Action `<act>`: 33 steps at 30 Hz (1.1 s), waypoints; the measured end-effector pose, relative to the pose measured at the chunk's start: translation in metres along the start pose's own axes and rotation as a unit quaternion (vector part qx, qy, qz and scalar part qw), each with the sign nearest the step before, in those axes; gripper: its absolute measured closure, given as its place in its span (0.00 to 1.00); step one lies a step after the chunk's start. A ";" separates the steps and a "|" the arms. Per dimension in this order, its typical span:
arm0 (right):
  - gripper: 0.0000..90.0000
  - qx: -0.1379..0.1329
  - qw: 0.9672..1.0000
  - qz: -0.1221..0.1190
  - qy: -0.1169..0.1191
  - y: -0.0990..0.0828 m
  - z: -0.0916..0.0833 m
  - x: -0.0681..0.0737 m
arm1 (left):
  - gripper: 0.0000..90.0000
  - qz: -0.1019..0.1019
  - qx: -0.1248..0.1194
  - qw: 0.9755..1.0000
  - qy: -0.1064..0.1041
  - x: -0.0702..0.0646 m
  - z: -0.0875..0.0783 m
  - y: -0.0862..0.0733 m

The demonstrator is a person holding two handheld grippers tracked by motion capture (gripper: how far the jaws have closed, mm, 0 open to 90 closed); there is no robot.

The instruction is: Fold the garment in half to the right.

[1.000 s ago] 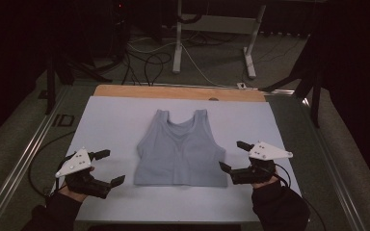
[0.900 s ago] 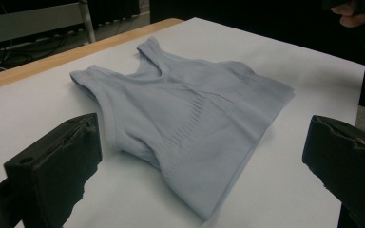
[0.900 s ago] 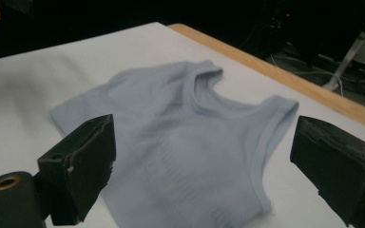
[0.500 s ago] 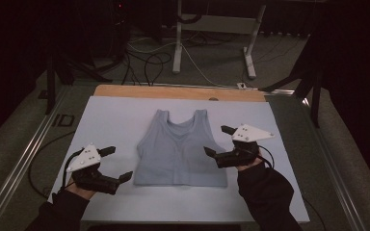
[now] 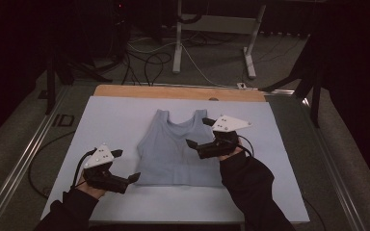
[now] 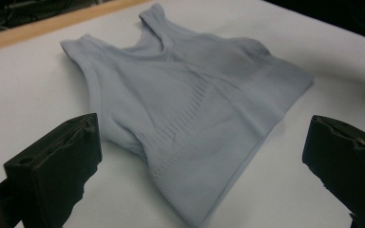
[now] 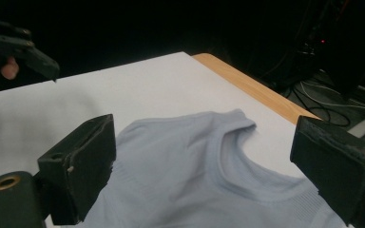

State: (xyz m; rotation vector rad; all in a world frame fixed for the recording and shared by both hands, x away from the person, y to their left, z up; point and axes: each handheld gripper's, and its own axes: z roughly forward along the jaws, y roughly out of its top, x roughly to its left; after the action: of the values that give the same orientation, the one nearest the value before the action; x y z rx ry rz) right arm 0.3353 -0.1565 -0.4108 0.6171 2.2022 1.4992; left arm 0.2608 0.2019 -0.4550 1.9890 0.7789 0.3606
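A light grey sleeveless top (image 5: 173, 149) lies flat on the white table sheet (image 5: 111, 120), straps pointing away from me. My left gripper (image 5: 128, 164) is open by the top's near left corner, just off the hem. In the left gripper view the top (image 6: 190, 109) spreads out between the wide-apart jaws of that gripper (image 6: 204, 135). My right gripper (image 5: 197, 132) is open above the top's right side, near the armhole. In the right gripper view the neckline and strap (image 7: 228, 128) lie ahead of this gripper (image 7: 204, 152), and nothing is held.
A wooden strip (image 5: 173, 92) borders the table's far edge. Metal rails (image 5: 24, 159) run along both sides. Behind the table, cables and white stand legs (image 5: 178, 43) sit on the dark floor. In the right gripper view the left gripper (image 7: 24, 47) appears at top left.
My right gripper has moved left and away from me, from beside the top's lower right to over its right side. The left gripper has shifted slightly right toward the hem corner.
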 end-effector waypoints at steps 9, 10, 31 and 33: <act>0.09 0.008 1.000 -0.004 0.013 0.000 0.021 0.006 | 0.00 -0.004 0.042 0.999 -0.012 0.006 0.022 -0.011; 0.09 0.009 1.000 -0.004 0.014 0.000 0.022 0.006 | 0.00 -0.006 0.047 0.999 -0.016 0.006 0.025 -0.013; 0.09 0.016 1.000 -0.001 0.027 -0.010 0.039 0.010 | 0.28 -0.057 0.133 0.988 -0.052 0.021 0.069 -0.042; 0.09 0.017 0.999 -0.002 0.027 -0.009 0.039 0.011 | 0.34 -0.058 0.135 0.988 -0.056 0.020 0.070 -0.043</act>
State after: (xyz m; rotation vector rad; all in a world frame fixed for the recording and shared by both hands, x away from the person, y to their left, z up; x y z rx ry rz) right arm 0.3469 -0.1239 -0.4339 0.5897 2.2726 1.4972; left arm 0.2974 0.1833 -0.5290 2.1823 0.9059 0.0766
